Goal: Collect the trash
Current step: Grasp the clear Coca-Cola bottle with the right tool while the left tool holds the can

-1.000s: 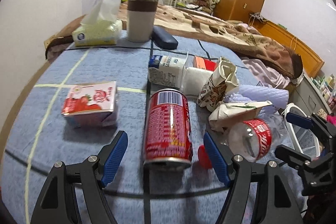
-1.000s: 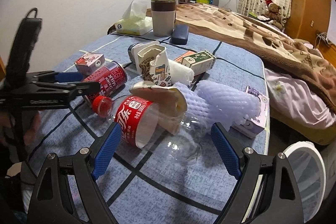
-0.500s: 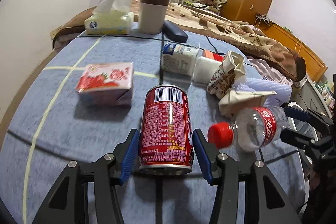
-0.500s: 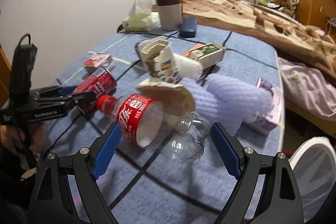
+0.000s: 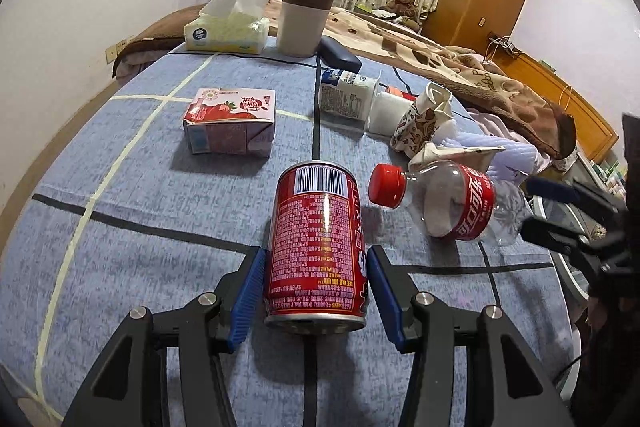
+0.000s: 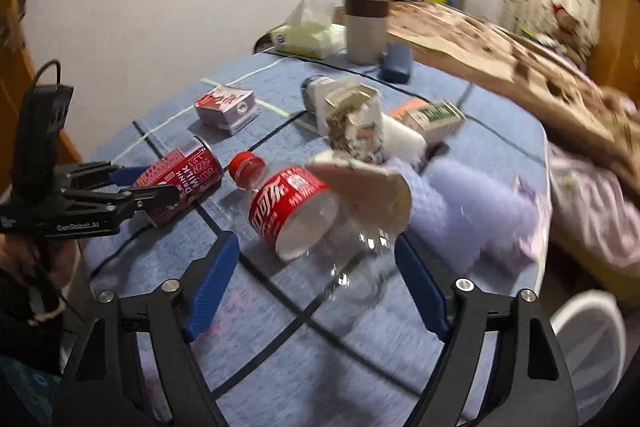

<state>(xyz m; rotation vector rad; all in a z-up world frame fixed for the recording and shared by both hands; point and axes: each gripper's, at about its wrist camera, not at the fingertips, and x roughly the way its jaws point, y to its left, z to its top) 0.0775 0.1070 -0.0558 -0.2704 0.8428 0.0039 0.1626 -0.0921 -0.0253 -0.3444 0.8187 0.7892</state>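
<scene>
Red can (image 5: 318, 243) lies on its side on the blue checked cloth (image 5: 132, 211), base toward the left wrist camera. Left gripper (image 5: 316, 287) straddles it at a narrow setting, blue pads against both flanks of the can: gripped. Clear bottle (image 6: 316, 223) with red cap and red label lies just right of the can, a crumpled paper cup (image 6: 364, 183) resting on its body. Right gripper (image 6: 316, 287) wide, jaws closing; bottle's clear lower half sits between the pads (image 6: 212, 283), pads not yet touching it. Farther back on the cloth: strawberry carton (image 5: 230, 121), milk bottle (image 5: 346, 93) on its side, purple foam sleeve (image 6: 472, 211), small green carton (image 6: 434, 119). Right wrist view is blurred. White bin rim (image 6: 588, 343) shows beyond the table edge at right.
</scene>
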